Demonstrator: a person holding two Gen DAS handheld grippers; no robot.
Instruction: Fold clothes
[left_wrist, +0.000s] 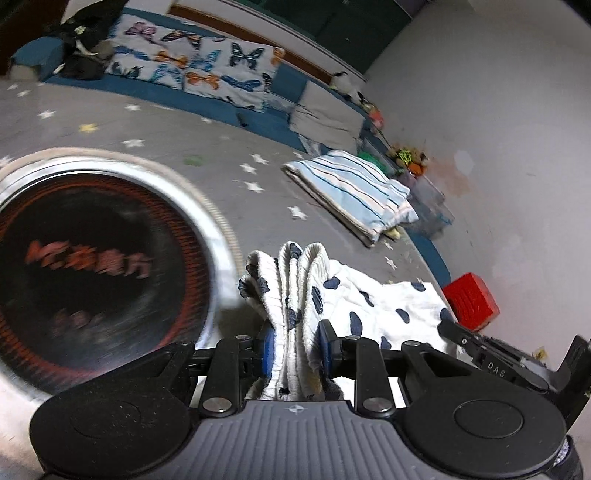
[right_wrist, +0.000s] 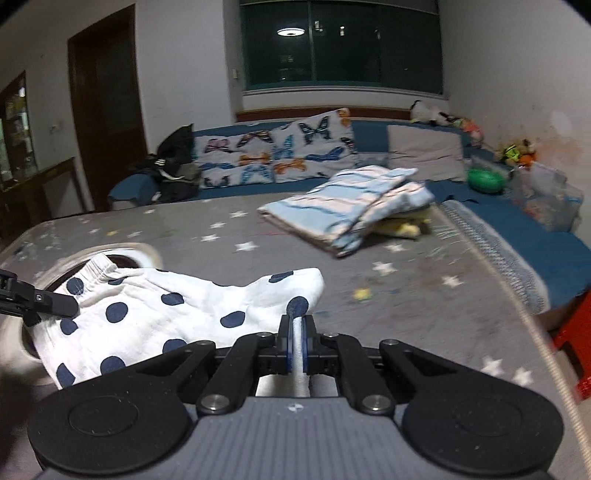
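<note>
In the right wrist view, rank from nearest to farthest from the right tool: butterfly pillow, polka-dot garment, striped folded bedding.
1. polka-dot garment: clamped in the right tool, spreading left.
2. striped folded bedding: mid-bed, ahead and slightly right.
3. butterfly pillow: far end, under the window.

white navy-dotted garment (right_wrist: 155, 317), bunched, held aloft

Grey bed cover (right_wrist: 295, 258) printed with white stars, spread flat across the bed. Lying on it: a folded blue-and-white striped cloth (right_wrist: 351, 199) toward the far side, covering something yellow (right_wrist: 402, 229) at one edge; nearer, a round metal-rimmed heater (left_wrist: 92, 266); beside that, a white garment with navy dots (right_wrist: 155, 317), partly draped over the rim.
</note>
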